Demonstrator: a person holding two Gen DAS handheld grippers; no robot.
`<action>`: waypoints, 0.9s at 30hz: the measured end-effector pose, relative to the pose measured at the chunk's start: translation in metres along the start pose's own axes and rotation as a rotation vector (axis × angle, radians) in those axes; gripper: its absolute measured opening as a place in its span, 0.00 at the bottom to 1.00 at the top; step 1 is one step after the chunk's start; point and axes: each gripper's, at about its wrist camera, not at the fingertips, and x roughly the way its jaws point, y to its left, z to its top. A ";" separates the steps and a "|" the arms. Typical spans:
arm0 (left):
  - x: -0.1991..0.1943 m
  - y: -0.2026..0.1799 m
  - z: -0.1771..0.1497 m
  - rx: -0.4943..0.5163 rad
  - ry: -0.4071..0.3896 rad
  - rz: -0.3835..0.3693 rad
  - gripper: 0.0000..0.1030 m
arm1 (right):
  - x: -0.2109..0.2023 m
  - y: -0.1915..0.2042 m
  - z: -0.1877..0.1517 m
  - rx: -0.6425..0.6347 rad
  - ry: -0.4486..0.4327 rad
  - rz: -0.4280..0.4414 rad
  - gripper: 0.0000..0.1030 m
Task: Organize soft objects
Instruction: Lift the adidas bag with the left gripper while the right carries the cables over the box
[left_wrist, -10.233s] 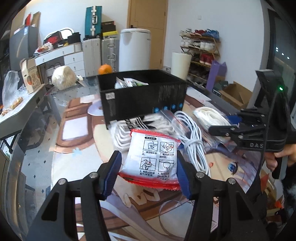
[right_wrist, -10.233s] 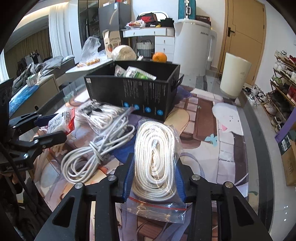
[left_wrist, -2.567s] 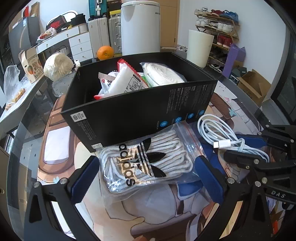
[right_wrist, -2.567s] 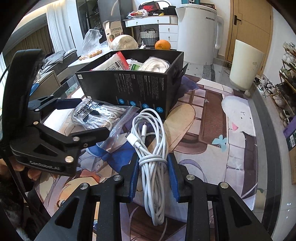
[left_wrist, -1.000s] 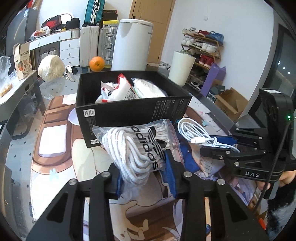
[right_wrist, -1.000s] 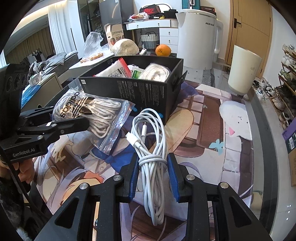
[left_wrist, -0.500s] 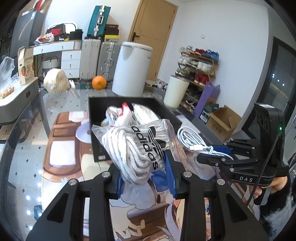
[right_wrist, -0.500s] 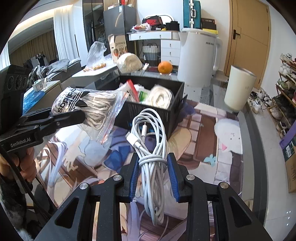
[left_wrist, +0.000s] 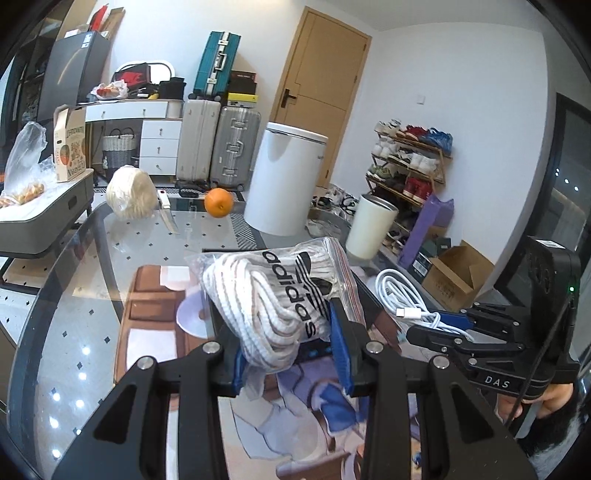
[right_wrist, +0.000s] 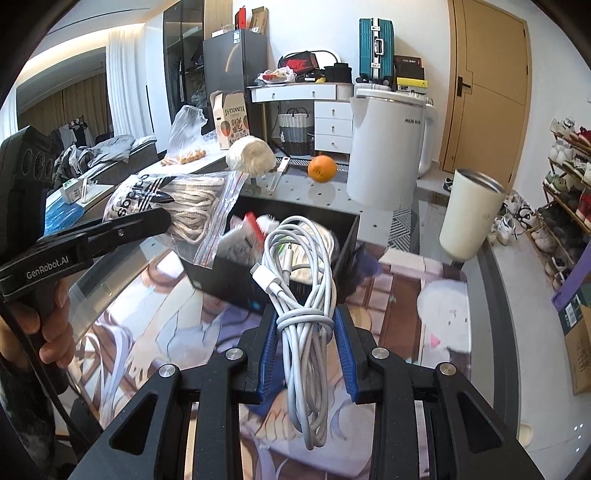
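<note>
My left gripper is shut on a clear zip bag of white rope with an Adidas logo, held in the air in front of the black box, which it mostly hides. My right gripper is shut on a coiled white charging cable, lifted over the near wall of the black box. A red-edged packet and a white bundle lie in the box. In the right wrist view the left gripper holds the rope bag left of the box.
An orange, a pale round lump and a knife lie on the glass table beyond the box. A white appliance and a cream cup stand at the back right. A printed mat covers the table.
Both grippers have risen with their loads. The box sits lower in both views, and the rope bag now covers most of it in the left wrist view.
</note>
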 end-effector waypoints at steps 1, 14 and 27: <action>0.002 0.002 0.002 -0.006 -0.004 0.002 0.34 | 0.002 -0.001 0.003 -0.002 -0.001 -0.002 0.29; 0.024 0.019 0.018 -0.055 -0.024 0.036 0.34 | 0.042 0.002 0.039 -0.059 0.019 0.007 0.29; 0.038 0.032 0.023 -0.070 -0.010 0.055 0.34 | 0.087 0.007 0.059 -0.127 0.070 0.029 0.29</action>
